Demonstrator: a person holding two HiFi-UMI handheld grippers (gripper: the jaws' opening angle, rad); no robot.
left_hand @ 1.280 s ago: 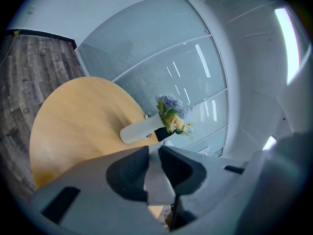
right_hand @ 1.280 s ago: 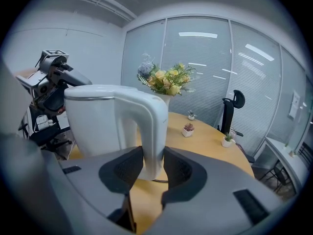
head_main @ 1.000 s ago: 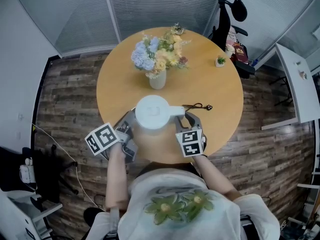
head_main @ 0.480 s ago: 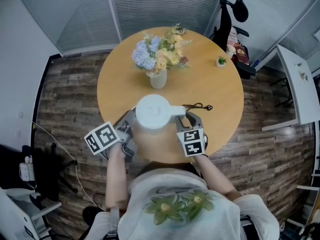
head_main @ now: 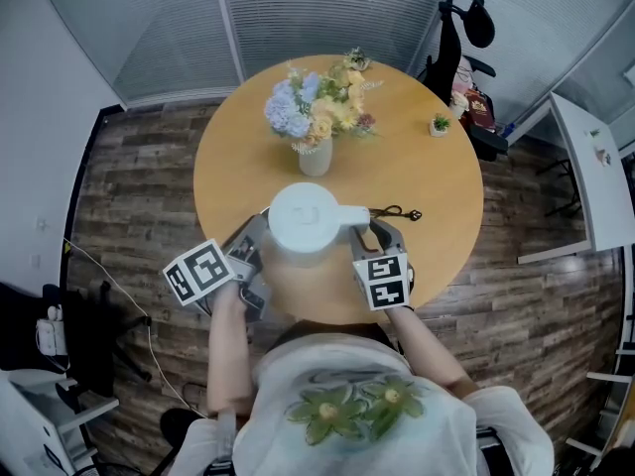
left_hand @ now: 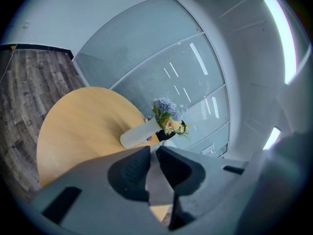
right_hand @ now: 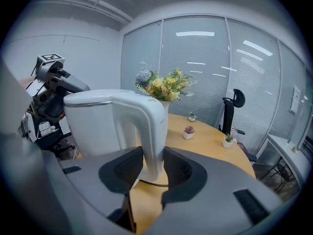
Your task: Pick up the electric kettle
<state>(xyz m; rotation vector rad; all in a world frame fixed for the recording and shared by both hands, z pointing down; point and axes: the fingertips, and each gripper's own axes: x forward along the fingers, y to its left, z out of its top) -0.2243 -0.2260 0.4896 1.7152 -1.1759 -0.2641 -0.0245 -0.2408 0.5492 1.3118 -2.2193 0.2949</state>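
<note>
A white electric kettle (head_main: 303, 221) stands at the near side of the round wooden table (head_main: 417, 157), with its handle (right_hand: 149, 126) pointing right. My right gripper (head_main: 369, 228) is shut on that handle, and in the right gripper view (right_hand: 152, 168) both dark pads press its lower part. My left gripper (head_main: 256, 236) meets the kettle's opposite side, up near the top (right_hand: 54, 84). In the left gripper view (left_hand: 153, 163) the pads pinch a thin pale grey edge, seemingly the spout lip. The kettle's bottom is hidden.
A black cord (head_main: 395, 211) lies on the table just right of the kettle. A vase of flowers (head_main: 314, 157) stands behind it, and small potted plants (head_main: 438, 121) sit at the far right edge. A black chair (head_main: 451, 38) and a white desk (head_main: 595, 167) stand beyond.
</note>
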